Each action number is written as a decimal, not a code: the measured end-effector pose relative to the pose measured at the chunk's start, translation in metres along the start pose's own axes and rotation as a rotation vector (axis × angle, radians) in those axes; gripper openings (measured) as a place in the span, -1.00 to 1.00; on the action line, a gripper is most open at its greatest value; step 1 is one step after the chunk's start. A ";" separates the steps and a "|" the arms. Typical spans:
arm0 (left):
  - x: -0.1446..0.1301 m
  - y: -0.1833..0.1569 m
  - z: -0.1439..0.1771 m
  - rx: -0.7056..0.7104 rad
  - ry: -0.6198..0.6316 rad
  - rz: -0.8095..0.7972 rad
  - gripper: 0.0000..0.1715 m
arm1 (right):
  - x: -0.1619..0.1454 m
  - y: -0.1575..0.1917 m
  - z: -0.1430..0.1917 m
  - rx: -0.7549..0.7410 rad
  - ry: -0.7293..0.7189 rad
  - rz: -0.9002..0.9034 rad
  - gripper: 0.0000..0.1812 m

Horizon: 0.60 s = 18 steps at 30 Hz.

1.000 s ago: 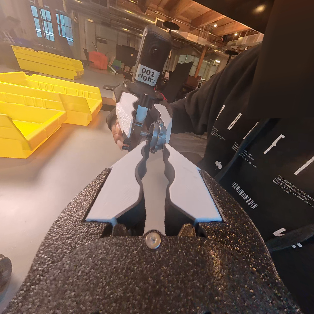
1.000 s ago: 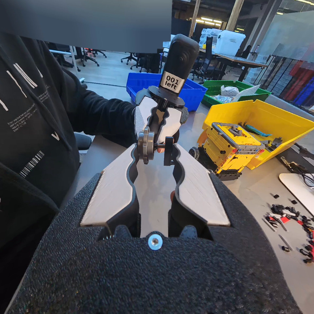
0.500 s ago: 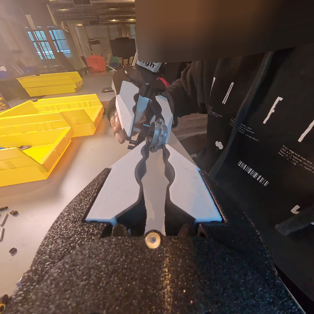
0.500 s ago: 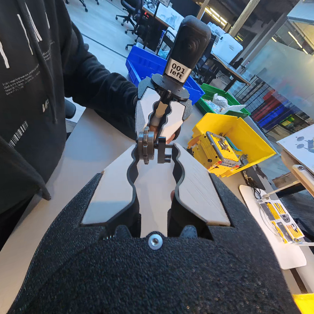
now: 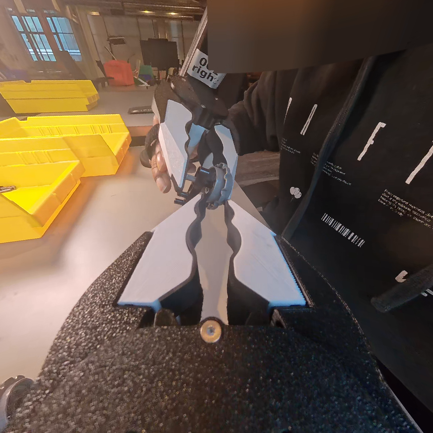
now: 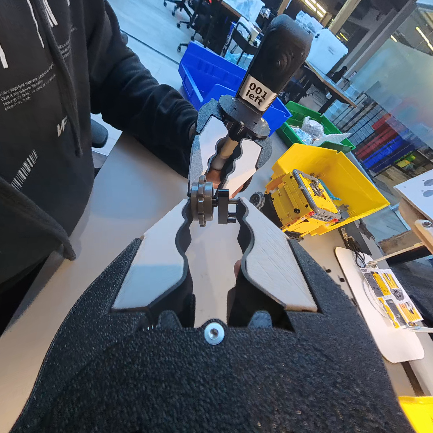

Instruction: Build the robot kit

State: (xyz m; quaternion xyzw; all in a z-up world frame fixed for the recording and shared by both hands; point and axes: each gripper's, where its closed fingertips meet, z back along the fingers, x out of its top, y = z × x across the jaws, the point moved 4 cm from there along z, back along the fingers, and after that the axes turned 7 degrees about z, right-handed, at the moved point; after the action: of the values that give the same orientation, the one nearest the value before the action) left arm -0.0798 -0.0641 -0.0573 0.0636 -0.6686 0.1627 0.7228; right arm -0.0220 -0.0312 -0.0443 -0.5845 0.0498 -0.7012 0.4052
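A small brick assembly is held in the air between the two grippers: a dark grey gear wheel (image 6: 202,203) on a black axle, with a black connector piece (image 6: 224,208) next to it. My right gripper (image 6: 214,202) is shut across it, one fingertip on the gear's face and the other on the axle end. My left gripper (image 5: 212,202) points the opposite way and is shut on the gear's (image 5: 219,187) lower rim. Each gripper shows in the other's view, the left (image 6: 213,187) and the right (image 5: 203,185).
Yellow bins (image 5: 70,152) stand on the grey table to the left. A yellow brick-built vehicle (image 6: 304,206) sits by a tipped yellow bin (image 6: 339,178), with blue (image 6: 210,77) and green (image 6: 304,121) bins behind. An instruction sheet (image 6: 393,302) lies at the right. The person's black hoodie (image 5: 351,187) is close. Less than 4 cm separates the two grippers' tips. Left tips and right tips are each some 20 cm from the yellow brick-built vehicle (image 6: 304,206).
The black connector has moved along the axle, closer to the gear. Both grippers have stayed shut on the assembly and tilted, so the backgrounds have shifted.
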 end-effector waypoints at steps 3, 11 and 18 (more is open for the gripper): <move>-0.001 0.001 0.000 -0.016 -0.007 0.025 -0.87 | -0.001 0.001 -0.001 -0.007 -0.015 -0.024 -0.60; 0.003 0.013 -0.003 0.031 -0.053 0.055 -0.84 | -0.015 -0.010 0.004 -0.020 -0.138 -0.216 -0.58; 0.006 0.039 0.004 0.163 -0.126 0.249 -0.85 | -0.042 -0.041 0.009 -0.041 -0.163 -0.503 -0.46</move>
State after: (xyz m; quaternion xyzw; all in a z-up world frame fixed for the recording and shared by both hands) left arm -0.0959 -0.0278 -0.0563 0.0486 -0.7000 0.3005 0.6460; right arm -0.0362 0.0260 -0.0516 -0.6412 -0.1157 -0.7292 0.2092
